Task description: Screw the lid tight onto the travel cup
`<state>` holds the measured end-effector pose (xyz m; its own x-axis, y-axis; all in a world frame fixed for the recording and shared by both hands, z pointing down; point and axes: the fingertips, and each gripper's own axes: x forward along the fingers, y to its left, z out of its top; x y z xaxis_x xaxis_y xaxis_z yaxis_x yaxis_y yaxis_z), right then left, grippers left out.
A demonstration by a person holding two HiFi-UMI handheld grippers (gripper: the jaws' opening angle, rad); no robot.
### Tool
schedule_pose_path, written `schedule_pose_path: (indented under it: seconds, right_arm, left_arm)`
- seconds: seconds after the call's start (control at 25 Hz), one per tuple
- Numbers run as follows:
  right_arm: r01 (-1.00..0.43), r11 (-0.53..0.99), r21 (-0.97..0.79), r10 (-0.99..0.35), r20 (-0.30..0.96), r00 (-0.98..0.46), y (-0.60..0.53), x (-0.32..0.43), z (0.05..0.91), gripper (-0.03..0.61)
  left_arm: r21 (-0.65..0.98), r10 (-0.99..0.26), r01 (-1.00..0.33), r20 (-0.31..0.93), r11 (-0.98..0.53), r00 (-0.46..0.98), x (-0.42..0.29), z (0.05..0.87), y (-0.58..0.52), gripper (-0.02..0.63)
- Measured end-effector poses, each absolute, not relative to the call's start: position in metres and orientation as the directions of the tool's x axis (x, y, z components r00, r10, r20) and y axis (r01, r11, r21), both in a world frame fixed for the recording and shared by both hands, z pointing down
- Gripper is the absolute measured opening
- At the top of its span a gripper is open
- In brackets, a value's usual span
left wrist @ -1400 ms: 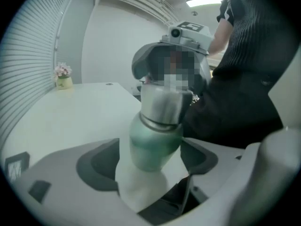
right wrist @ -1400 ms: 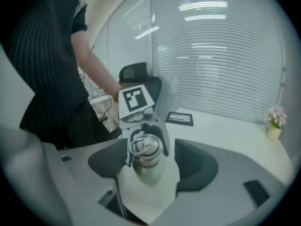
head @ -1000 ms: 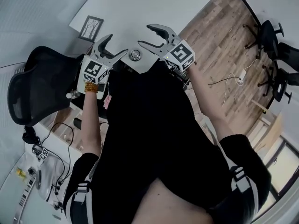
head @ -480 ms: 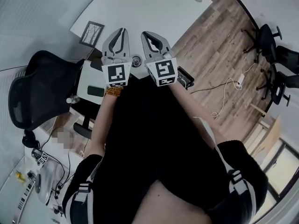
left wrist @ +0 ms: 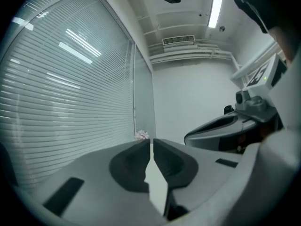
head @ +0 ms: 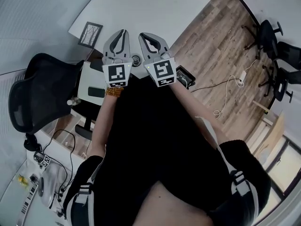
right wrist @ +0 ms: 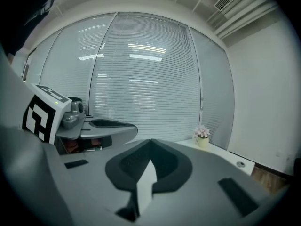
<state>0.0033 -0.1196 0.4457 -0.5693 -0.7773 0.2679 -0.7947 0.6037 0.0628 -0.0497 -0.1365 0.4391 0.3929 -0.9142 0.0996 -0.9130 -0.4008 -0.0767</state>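
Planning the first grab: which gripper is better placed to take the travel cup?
Right, narrowly. The left gripper and right gripper are both shut and empty, flanking the travel cup; the right's tips look slightly nearer. Either must open first.

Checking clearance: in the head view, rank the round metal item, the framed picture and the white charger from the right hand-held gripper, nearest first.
1. Round metal item, just beside the right hand-held gripper, lower left.
2. Framed picture, on the desk, farther left.
3. White charger, on the floor, far right.
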Motion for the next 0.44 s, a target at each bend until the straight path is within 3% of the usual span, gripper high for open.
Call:
schedule_pose_path:
  seconds: [0.44]
  right_arm:
    - [-0.757,0.648,0.084,-0.739,0.311,-0.597,-0.107,-0.003,0.459,0.0]
  left_arm:
    - [-0.087,-0.915,-0.914,0.109,-0.397,0.388,-0.052,0.448,-0.128,0.028]
